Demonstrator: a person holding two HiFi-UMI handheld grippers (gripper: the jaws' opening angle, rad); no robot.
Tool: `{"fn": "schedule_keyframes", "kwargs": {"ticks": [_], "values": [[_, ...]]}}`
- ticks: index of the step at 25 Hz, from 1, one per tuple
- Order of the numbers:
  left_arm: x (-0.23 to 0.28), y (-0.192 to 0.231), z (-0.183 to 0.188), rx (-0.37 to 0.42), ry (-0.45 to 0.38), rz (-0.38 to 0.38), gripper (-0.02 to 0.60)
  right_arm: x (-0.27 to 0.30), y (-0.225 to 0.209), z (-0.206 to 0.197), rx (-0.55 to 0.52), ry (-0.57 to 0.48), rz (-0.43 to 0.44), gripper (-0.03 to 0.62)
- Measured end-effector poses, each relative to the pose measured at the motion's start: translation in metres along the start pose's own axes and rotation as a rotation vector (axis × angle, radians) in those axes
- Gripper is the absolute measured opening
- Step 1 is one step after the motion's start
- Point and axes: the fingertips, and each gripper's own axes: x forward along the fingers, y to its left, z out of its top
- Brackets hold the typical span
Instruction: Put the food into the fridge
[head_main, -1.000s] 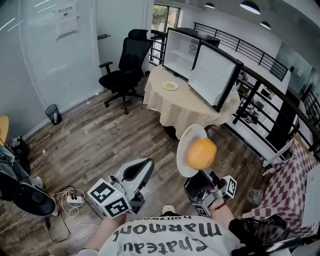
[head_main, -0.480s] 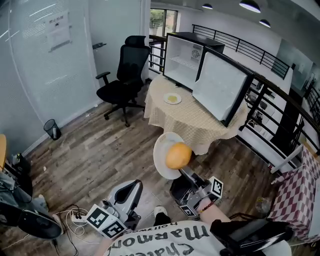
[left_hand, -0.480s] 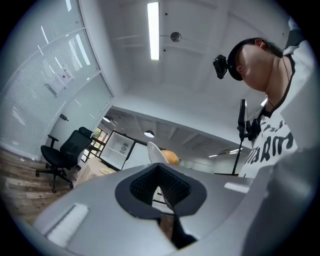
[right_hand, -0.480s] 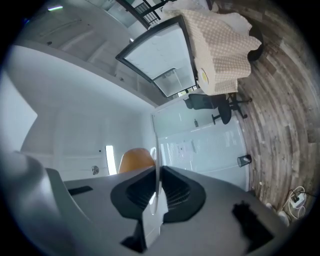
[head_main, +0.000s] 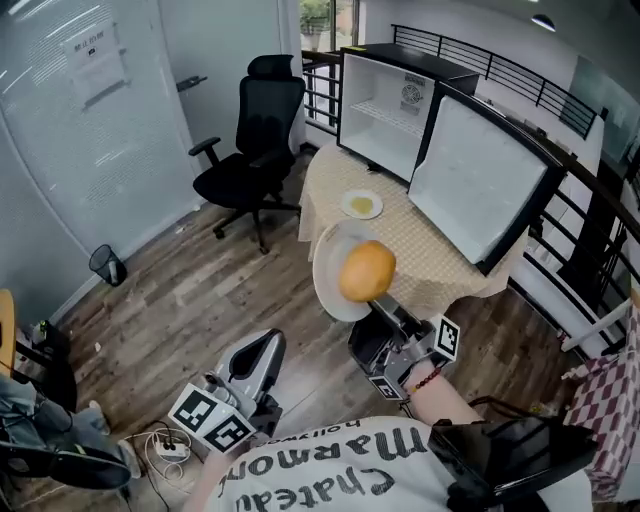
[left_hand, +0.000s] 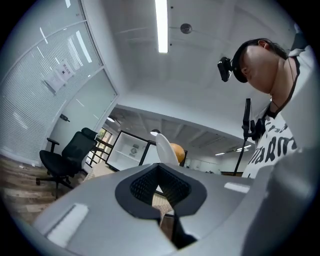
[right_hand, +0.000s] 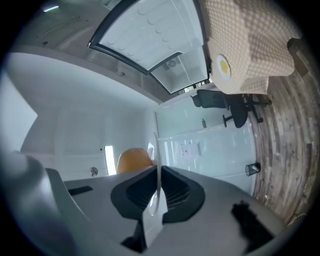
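Two tongs are held by a person standing on a wooden floor (head_main: 190, 300). The right tongs (head_main: 384, 309) are clamped on the rim of a white plate (head_main: 328, 282), seen edge-on between the jaws in the right gripper view (right_hand: 158, 150). A round orange food (head_main: 367, 271) sits on that plate, in the air before the near edge of the counter (head_main: 425, 255), which wears a cream checked cloth. The left tongs (head_main: 265, 348) hang lower at the person's left, jaws together with nothing between them.

At the far side of the counter stands a white fridge (head_main: 385, 105), open, its inside bare white. Its door (head_main: 485, 185) swings out to the right over the counter. A small plate (head_main: 362, 205) with something yellow lies on the cloth, between the held plate and the fridge opening. A black office chair (head_main: 255, 150) stands just left of the counter, a waste bin (head_main: 105, 265) by the glass wall, and a black railing (head_main: 500, 70) behind the fridge.
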Motion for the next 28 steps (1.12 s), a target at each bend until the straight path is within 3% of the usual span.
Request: {"fn": "schedule_keyframes", "kwargs": {"ticks": [4,11,18,23,28], "values": [[0.026,0.031,0.006,0.001,0.013,0.017,0.006,0.014,-0.017,0.040,-0.037,-0.066,-0.030,0.031],[0.068,0.095,0.007,-0.029,0.028,-0.014,0.006,0.017,-0.060,0.116,-0.053,-0.315,-0.111,0.031],[0.146,0.193,0.013,-0.083,0.056,-0.149,0.006,0.049,-0.091,0.185,-0.147,-0.487,-0.171,0.031],[0.185,0.273,0.067,-0.038,0.085,-0.245,0.006,0.144,-0.105,0.225,-0.177,-0.572,-0.103,0.031],[0.214,0.350,0.101,-0.006,0.097,-0.286,0.006,0.210,-0.130,0.258,-0.184,-0.657,-0.037,0.031]]}}
